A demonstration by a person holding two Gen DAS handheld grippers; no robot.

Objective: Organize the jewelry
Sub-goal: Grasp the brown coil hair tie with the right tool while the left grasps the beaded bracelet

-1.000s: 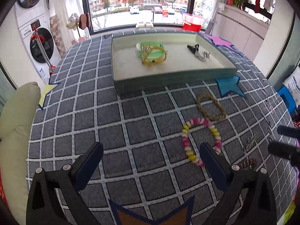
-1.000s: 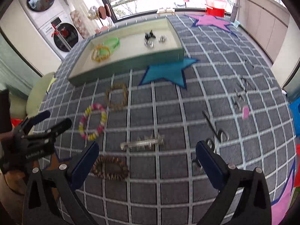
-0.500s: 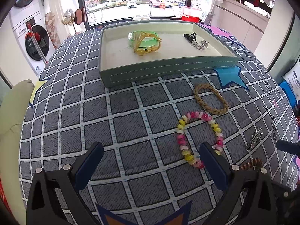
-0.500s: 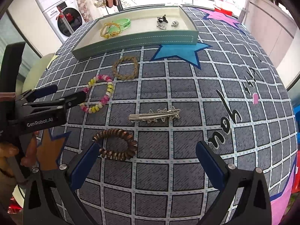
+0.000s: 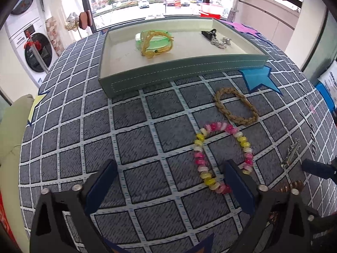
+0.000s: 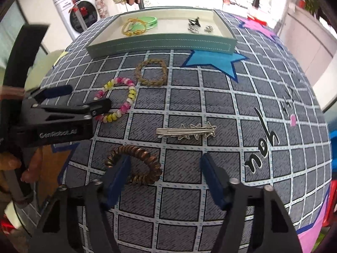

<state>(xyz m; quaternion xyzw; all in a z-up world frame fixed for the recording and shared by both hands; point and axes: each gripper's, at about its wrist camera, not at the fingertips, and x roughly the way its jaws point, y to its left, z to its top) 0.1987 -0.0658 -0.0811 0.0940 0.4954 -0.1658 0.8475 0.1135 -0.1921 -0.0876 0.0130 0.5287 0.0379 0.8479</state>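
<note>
My left gripper (image 5: 171,181) is open just above the cloth. Its right finger stands against the near end of the pink and yellow beaded bracelet (image 5: 200,162), whose left arc lies between the jaws. Beyond it lies a tan braided bracelet (image 5: 251,109). My right gripper (image 6: 165,177) is closing. Its left finger stands over the brown coil hair tie (image 6: 151,160), part of the coil lies between the jaws, and the pads do not press on it. A silver star hair clip (image 6: 185,131) lies just ahead. The right wrist view also has the left gripper (image 6: 87,98) at the beaded bracelet (image 6: 130,94).
A green tray (image 5: 179,73) at the far side holds a green bangle (image 5: 155,40), a yellow cord bracelet (image 5: 160,49), a black clip (image 5: 208,34) and small silver pieces (image 5: 221,42). The grey checked cloth (image 5: 137,139) has star patches. A washing machine (image 5: 35,50) stands far left.
Both grippers have come down closer to the cloth. The right gripper's jaws have narrowed and now stand at the coil hair tie. The left gripper has drawn up to the beaded bracelet.
</note>
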